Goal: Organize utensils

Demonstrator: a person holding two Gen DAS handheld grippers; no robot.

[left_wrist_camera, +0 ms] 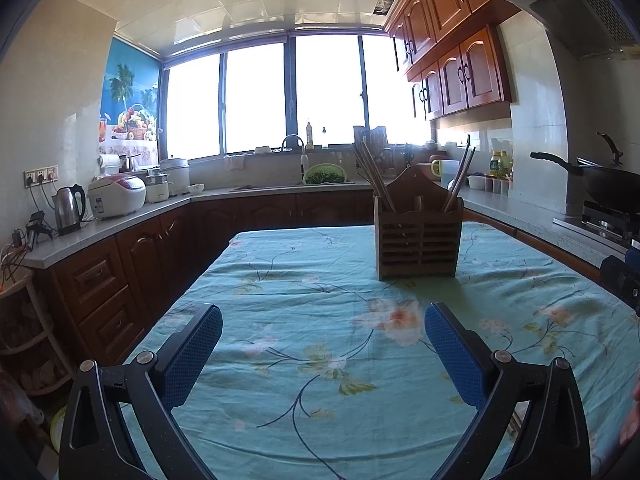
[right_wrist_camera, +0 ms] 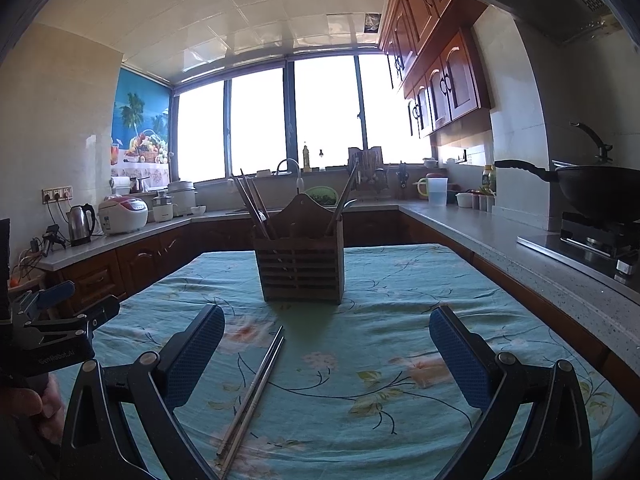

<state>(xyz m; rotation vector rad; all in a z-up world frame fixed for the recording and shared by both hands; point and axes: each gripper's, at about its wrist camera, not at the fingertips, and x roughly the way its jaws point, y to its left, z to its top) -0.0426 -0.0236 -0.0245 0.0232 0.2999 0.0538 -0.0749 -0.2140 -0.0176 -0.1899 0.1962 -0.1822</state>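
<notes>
A slatted wooden utensil holder stands upright on the floral teal tablecloth, with chopsticks and a spoon sticking out of it. A pair of metal chopsticks lies flat on the cloth in front of the holder, between my right gripper's fingers and nearer its left one. My right gripper is open above them with nothing held. My left gripper is open over bare cloth, the holder ahead and to its right. In the right wrist view, the left gripper shows at the left edge with a hand under it.
Counters wrap around the table. A kettle and rice cooker sit on the left counter, a sink with a green colander under the window, and a wok on the stove at right. Wooden cabinets hang above.
</notes>
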